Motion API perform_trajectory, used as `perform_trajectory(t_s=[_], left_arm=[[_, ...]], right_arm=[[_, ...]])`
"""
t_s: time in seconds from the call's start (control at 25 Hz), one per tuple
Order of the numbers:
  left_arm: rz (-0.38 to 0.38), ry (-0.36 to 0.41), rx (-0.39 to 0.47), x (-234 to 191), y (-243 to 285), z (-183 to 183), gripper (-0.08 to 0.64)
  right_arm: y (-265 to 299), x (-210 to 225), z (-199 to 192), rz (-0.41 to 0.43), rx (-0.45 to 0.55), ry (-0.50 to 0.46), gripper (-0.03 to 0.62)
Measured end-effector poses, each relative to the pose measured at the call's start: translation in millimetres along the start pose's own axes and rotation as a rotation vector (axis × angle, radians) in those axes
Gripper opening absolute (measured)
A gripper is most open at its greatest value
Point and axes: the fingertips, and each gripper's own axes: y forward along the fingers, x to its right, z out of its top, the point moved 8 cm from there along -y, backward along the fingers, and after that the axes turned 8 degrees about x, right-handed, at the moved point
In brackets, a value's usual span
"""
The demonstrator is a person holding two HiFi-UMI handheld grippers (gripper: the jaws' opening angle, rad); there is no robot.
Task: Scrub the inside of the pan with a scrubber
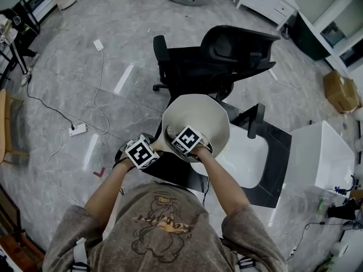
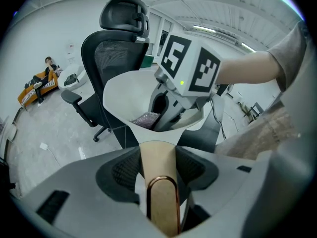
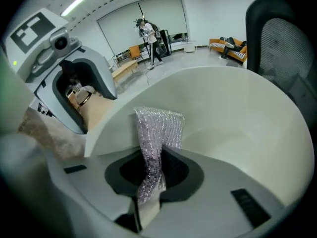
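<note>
Both jaws were gripping. Over the black office chair (image 1: 227,55) I held the cream pan (image 1: 195,118), left gripper (image 2: 158,182) clamped on its wooden handle (image 2: 157,155), right gripper (image 3: 151,175) pinching the silvery mesh scrubber (image 3: 158,128) inside it. Scrubbing seemed in hand; next I'd press it down and sweep the wall.

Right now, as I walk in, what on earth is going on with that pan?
A person holds a two-jaw gripper in each hand. The left gripper is clamped on the handle of a pale pan, holding it up in the air near a black office chair. The right gripper pinches a silvery mesh scrubber, held inside the pan; whether it touches the surface isn't clear.
</note>
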Motion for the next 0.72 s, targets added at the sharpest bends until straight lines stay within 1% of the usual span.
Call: perform_trajectory(t_s=[0.16, 0.36, 0.48, 0.6, 0.64, 0.72], left_arm=[[-0.002, 0.012, 0.017, -2, 2, 0, 0.238], [-0.018, 0.027, 0.014, -1, 1, 0, 0.238], [-0.018, 0.019, 0.0, 0, -1, 0, 0.238], [-0.019, 0.018, -0.005, -1, -1, 0, 0.238], [-0.02, 0.02, -0.005, -1, -1, 0, 0.238], [-0.018, 0.02, -0.003, -2, 0, 0, 0.238]], right_arm=[[8, 12, 7, -0.072, 0.043, 0.009, 0.072], [12, 29, 20, -0.139, 0.024, -0.008, 0.072], [14, 41, 28, -0.175, 0.008, -0.033, 0.072], [14, 57, 33, -0.213, 0.017, -0.046, 0.072], [13, 64, 33, -0.237, 0.008, -0.044, 0.072], [4, 77, 27, -0.303, -0.046, -0.029, 0.072]])
